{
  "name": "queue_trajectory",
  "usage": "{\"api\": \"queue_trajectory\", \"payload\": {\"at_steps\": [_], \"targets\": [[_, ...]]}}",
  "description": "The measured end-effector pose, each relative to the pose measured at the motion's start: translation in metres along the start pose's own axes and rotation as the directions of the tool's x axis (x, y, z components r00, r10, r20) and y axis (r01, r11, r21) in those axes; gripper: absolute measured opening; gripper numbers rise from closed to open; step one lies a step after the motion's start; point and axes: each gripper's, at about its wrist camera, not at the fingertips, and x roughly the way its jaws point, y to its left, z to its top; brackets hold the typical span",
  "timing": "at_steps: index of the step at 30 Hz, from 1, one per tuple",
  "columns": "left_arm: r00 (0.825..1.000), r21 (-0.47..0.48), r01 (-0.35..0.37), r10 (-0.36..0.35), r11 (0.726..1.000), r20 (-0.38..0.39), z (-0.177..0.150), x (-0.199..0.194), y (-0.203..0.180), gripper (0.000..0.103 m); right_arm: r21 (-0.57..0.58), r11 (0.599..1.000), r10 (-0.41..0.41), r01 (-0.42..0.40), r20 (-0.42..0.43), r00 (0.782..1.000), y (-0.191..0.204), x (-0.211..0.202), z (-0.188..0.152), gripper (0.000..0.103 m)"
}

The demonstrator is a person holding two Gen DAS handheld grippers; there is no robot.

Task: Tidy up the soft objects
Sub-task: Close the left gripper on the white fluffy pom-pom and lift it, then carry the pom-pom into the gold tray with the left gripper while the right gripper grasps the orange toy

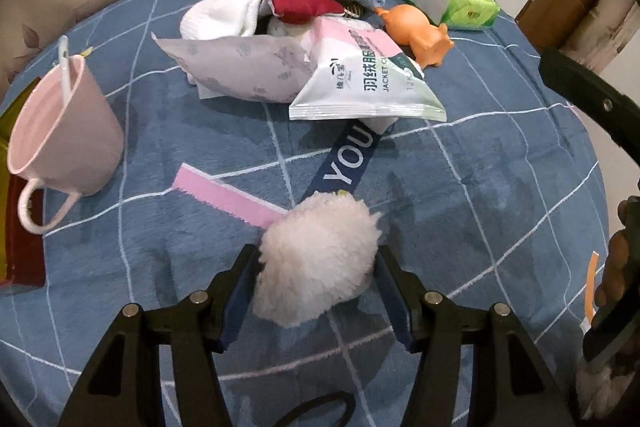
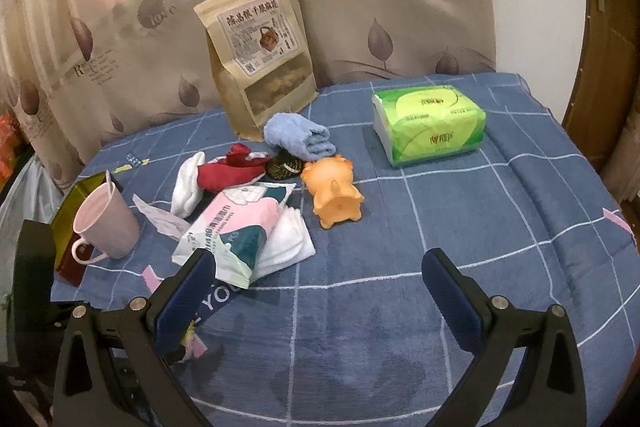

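A fluffy white plush toy (image 1: 316,267) lies on the blue checked blanket (image 1: 500,187), and my left gripper (image 1: 317,254) is shut on it, one finger pressing each side. A pink strip (image 1: 224,197) and a navy strap (image 1: 348,163) printed "YOU" trail out from under the toy. My right gripper (image 2: 320,263) stands open over bare blanket with nothing between its fingers. Beyond it lies the soft pile: white sock (image 2: 186,183), red cloth (image 2: 232,173), rolled blue towel (image 2: 300,137), orange rubber pig (image 2: 334,193), folded white cloth (image 2: 286,243) and a wipes packet (image 2: 236,231).
A pink mug (image 1: 60,123) with a spoon stands at the left beside a red and yellow box (image 2: 70,215). At the back are a green tissue pack (image 2: 430,123) and a standing paper bag (image 2: 260,59), with a curtain behind. A hand (image 1: 616,267) shows at the right edge.
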Motion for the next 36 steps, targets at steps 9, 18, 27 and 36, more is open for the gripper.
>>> {"api": "queue_trajectory", "payload": {"at_steps": [9, 18, 27, 36], "targets": [[0.999, -0.032, 0.025, -0.026, 0.999, -0.024, 0.006, 0.016, 0.009, 0.049, 0.026, 1.0, 0.0, 0.002, -0.045, 0.999, -0.009, 0.017, -0.005, 0.103], [0.997, -0.021, 0.068, -0.068, 0.997, 0.027, 0.003, 0.0, 0.014, 0.033, 0.02, 1.0, -0.01, 0.011, -0.078, 0.997, -0.011, 0.028, -0.008, 0.102], [0.993, -0.006, 0.056, -0.055, 0.998, 0.103, 0.003, -0.027, 0.016, 0.033, -0.009, 1.0, -0.031, 0.03, -0.087, 0.996, -0.012, 0.036, -0.003, 0.089], [0.985, -0.054, 0.031, -0.022, 0.998, 0.17, 0.007, -0.05, 0.035, 0.033, -0.118, 0.991, -0.07, 0.061, -0.078, 0.994, -0.012, 0.06, 0.026, 0.073]]}}
